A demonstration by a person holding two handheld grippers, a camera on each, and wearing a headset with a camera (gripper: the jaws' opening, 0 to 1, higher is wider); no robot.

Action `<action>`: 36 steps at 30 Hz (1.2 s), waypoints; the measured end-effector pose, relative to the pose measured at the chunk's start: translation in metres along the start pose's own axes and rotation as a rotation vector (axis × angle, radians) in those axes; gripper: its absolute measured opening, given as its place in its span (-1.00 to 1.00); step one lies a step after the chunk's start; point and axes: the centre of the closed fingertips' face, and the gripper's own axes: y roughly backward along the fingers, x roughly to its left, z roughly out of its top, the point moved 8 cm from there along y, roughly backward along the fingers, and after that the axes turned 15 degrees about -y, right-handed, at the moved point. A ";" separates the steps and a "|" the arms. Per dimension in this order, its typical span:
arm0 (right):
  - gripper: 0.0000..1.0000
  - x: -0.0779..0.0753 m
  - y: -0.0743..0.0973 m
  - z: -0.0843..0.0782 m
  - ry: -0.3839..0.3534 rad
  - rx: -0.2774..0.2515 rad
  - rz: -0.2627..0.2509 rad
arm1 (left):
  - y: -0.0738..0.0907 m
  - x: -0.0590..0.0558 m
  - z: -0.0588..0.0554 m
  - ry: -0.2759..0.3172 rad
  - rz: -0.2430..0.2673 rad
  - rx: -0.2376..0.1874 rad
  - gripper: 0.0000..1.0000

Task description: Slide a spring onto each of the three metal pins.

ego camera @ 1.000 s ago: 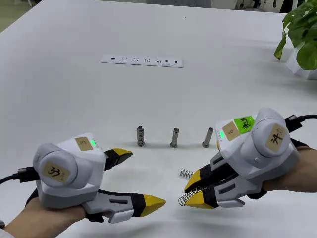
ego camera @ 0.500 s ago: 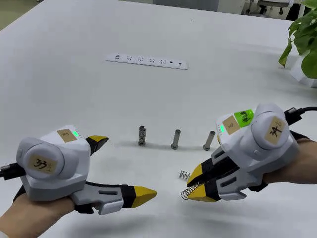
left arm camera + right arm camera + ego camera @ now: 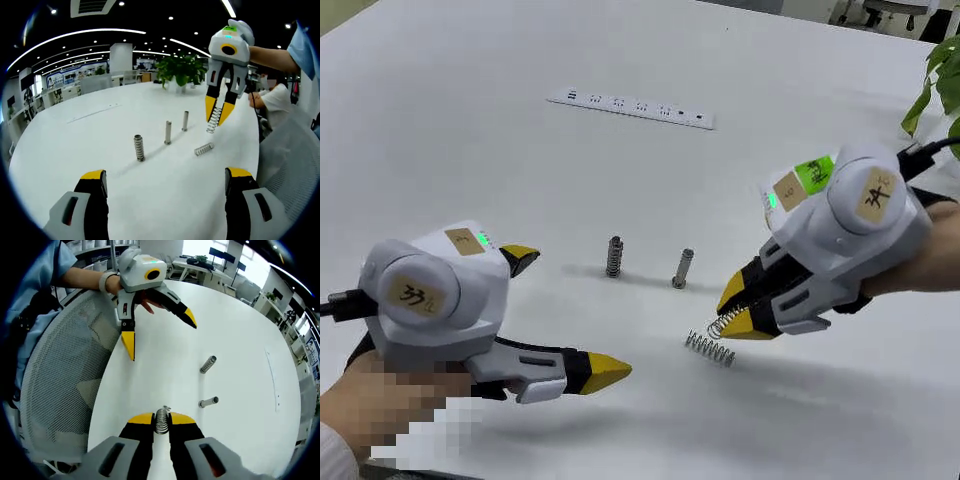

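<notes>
On the white table [image 3: 470, 150] stand three metal pins. The left pin [image 3: 614, 257] [image 3: 139, 148] [image 3: 208, 364] wears a spring. The middle pin [image 3: 682, 268] [image 3: 168, 132] [image 3: 208, 402] is bare, and so is the third pin [image 3: 185, 121], hidden behind my right gripper in the head view. My right gripper [image 3: 735, 305] [image 3: 220, 112] [image 3: 161, 421] hangs above the table, shut on a spring [image 3: 722, 322] [image 3: 214, 120] [image 3: 161, 419]. A loose spring [image 3: 710, 348] [image 3: 204, 148] lies flat just below it. My left gripper [image 3: 565, 315] [image 3: 160, 332] [image 3: 165, 182] is open and holds nothing, left of the pins.
A white power strip [image 3: 632, 108] lies far back on the table. A potted plant [image 3: 945, 85] [image 3: 182, 70] stands at the far right. A mesh chair [image 3: 65, 385] sits beyond the table's near edge.
My right gripper has lifted the spring off the table and risen to the right, now covering the third pin in the head view. The left gripper has drawn slightly left. The head camera shifted.
</notes>
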 end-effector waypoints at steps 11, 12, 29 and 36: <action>-0.76 -0.038 0.005 0.019 0.058 0.046 -0.057 | 0.000 -0.003 -0.001 -0.005 -0.037 -0.003 1.00; -0.76 -0.042 0.006 0.022 0.063 0.048 -0.061 | 0.000 -0.003 -0.002 -0.004 -0.040 -0.003 1.00; -0.75 -0.065 0.000 0.043 0.148 0.138 -0.061 | 0.000 -0.005 -0.003 0.000 -0.054 0.001 1.00; -0.75 -0.068 -0.003 0.050 0.169 0.170 -0.047 | 0.001 -0.005 -0.002 -0.004 -0.056 -0.003 1.00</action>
